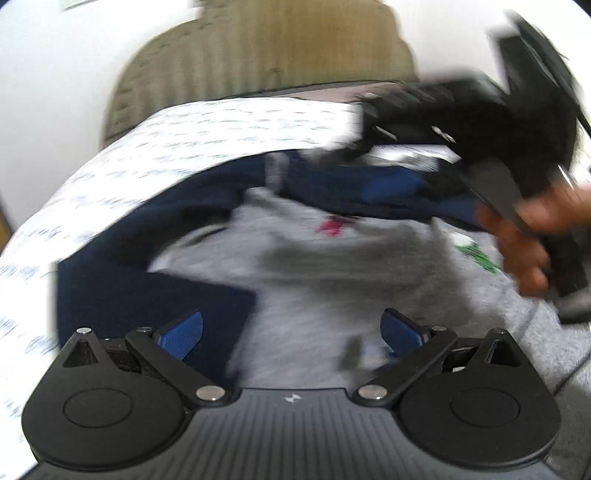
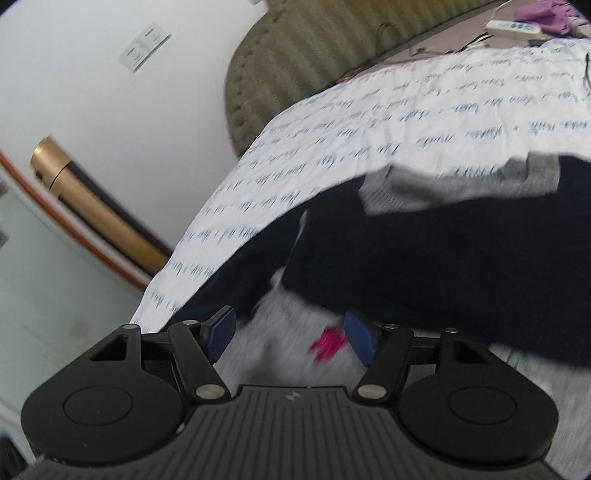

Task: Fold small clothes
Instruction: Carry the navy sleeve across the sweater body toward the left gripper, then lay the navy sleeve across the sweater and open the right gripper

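Observation:
A grey small garment [image 1: 332, 258] with a pink print [image 1: 332, 225] and a green print [image 1: 480, 254] lies rumpled on the bed, partly over and under navy clothing [image 1: 140, 258]. My left gripper [image 1: 291, 332] hovers over the grey cloth, open, with nothing pinched between its blue pads [image 1: 184, 332]. The other gripper's black body [image 1: 480, 122] shows blurred at upper right, held by a hand [image 1: 524, 240]. In the right wrist view my right gripper [image 2: 291, 336] is open above the grey garment [image 2: 280, 332] and its pink print [image 2: 328, 343]. A navy garment [image 2: 443, 266] lies beyond it.
The bed sheet [image 2: 369, 140] is white with blue script, and an olive padded headboard [image 2: 314, 55] stands behind it. A power strip [image 2: 513, 27] and purple cloth [image 2: 543, 16] lie at the far right. A gold cylinder [image 2: 92, 206] leans by the wall beside the bed.

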Motion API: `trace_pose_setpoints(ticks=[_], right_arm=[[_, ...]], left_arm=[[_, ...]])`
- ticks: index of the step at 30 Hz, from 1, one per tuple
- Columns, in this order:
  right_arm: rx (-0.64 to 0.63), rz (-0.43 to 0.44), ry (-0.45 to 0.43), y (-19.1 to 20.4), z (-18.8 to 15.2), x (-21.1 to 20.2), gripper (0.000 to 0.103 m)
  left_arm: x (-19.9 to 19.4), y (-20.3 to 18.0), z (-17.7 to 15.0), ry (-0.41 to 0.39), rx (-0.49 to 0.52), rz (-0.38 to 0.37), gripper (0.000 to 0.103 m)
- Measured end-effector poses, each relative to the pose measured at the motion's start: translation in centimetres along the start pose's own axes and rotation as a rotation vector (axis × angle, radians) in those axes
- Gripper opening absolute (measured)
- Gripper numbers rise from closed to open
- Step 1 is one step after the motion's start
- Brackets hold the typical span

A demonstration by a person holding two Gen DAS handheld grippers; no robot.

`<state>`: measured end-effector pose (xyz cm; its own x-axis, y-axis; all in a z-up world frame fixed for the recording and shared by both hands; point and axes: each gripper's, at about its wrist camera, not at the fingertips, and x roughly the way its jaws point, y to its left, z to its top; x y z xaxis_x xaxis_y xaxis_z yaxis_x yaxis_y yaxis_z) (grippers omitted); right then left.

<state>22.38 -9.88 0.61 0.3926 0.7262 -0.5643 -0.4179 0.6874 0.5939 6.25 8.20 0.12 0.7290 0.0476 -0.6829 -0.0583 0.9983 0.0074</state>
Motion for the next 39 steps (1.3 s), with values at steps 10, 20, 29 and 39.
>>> trace_pose_setpoints(ticks=[10, 20, 29, 39], right_arm=[[0.048, 0.211, 0.140, 1.2, -5.3, 0.9, 0.070], [0.180, 0.280, 0.218, 2.3, -7.5, 4.4, 0.071], [0.230, 0.247, 0.201, 3.3, -7.4, 6.0, 0.018], [0.015, 0.177, 0.096, 7.2, -1.5, 4.9, 0.012]], left_arm=[[-2.5, 10.9, -1.7, 0.036, -0.276, 0.244, 0.103], [-2.8, 10.8, -2.3, 0.036, -0.265, 0.210, 0.103], [-2.6, 10.6, -2.0, 0.035, -0.260, 0.215, 0.103], [-1.7, 6.7, -0.5, -0.009, -0.130, 0.178, 0.103]])
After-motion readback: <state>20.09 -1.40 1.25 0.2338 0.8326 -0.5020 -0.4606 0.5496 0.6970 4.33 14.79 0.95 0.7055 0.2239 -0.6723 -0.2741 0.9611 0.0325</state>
